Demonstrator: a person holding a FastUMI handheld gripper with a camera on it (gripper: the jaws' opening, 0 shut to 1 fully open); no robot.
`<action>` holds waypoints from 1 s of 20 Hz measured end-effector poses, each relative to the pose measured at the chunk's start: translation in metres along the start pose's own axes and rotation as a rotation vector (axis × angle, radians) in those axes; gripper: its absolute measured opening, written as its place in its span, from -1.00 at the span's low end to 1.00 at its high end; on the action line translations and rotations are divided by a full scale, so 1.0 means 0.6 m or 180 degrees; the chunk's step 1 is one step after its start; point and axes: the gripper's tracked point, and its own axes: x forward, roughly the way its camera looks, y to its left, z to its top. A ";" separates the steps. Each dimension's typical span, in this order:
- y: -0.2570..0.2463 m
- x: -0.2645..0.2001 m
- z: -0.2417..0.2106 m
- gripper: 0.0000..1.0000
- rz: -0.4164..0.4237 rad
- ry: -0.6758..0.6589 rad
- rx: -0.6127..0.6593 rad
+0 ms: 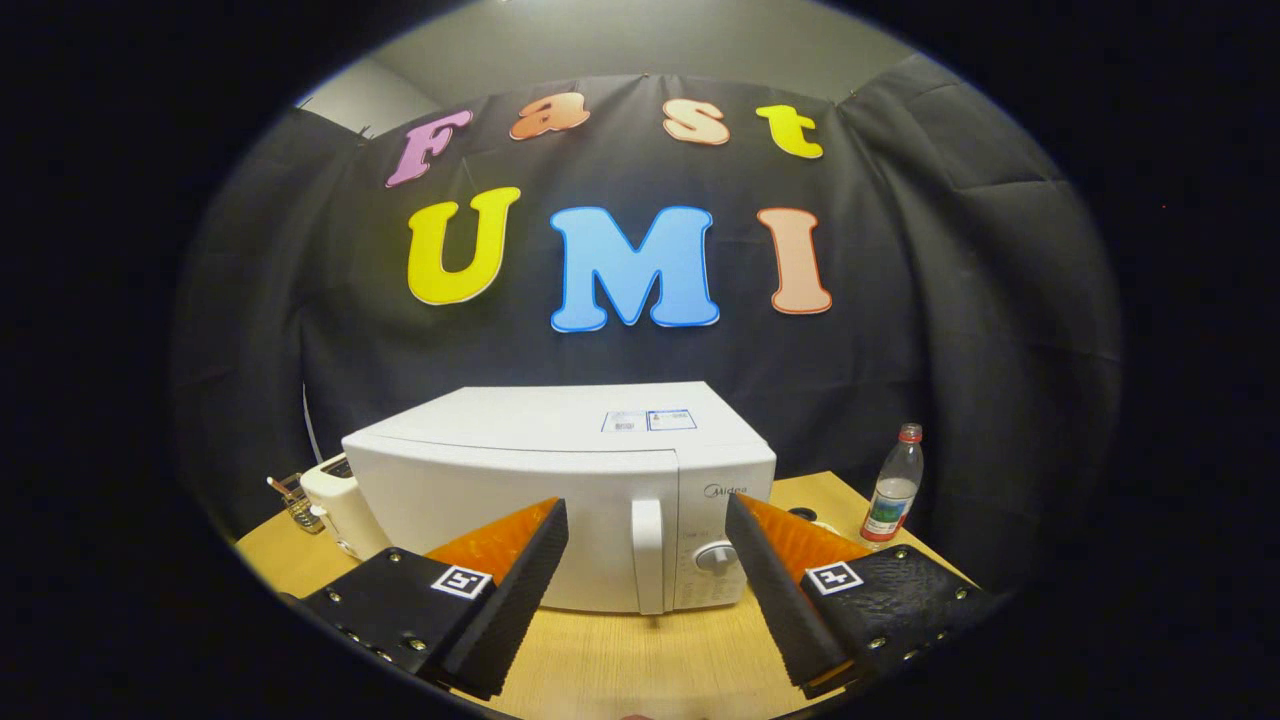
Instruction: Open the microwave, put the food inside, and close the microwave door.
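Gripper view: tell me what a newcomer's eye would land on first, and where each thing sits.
The white microwave dominates, standing on the wooden table just ahead of the fingers with its door shut and its vertical handle showing between them. The gripper is open and holds nothing, its fingers spread to either side of that handle. Beyond the right finger a clear bottle with a red cap stands upright at the table's far edge.

Cloth-walled booth with wooden table.
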 end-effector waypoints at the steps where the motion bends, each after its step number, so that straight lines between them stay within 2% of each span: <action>1: -0.003 0.012 -0.011 0.97 0.0011 0.0051 0.0002; 6: -0.006 0.065 -0.058 0.95 0.0073 0.0251 0.0001; 7: -0.006 0.073 -0.064 0.74 0.0079 0.0293 0.0002; 9: -0.008 0.083 -0.077 0.67 0.0099 0.0376 -0.0005; 11: -0.004 0.095 -0.087 0.15 0.0091 0.0410 -0.0034; 12: 0.003 0.095 -0.087 0.11 0.0160 0.0412 -0.0034; 13: 0.008 0.096 -0.082 -0.23 0.0114 0.0397 -0.0074; 14: 0.008 0.099 -0.083 -0.43 0.0093 0.0390 -0.0158; 16: 0.003 0.102 -0.090 -0.45 0.0103 0.0406 -0.0151; 18: 0.008 0.102 -0.088 -0.69 0.0155 0.0452 -0.0059; 20: 0.008 0.099 -0.089 -0.70 0.0161 0.0482 -0.0114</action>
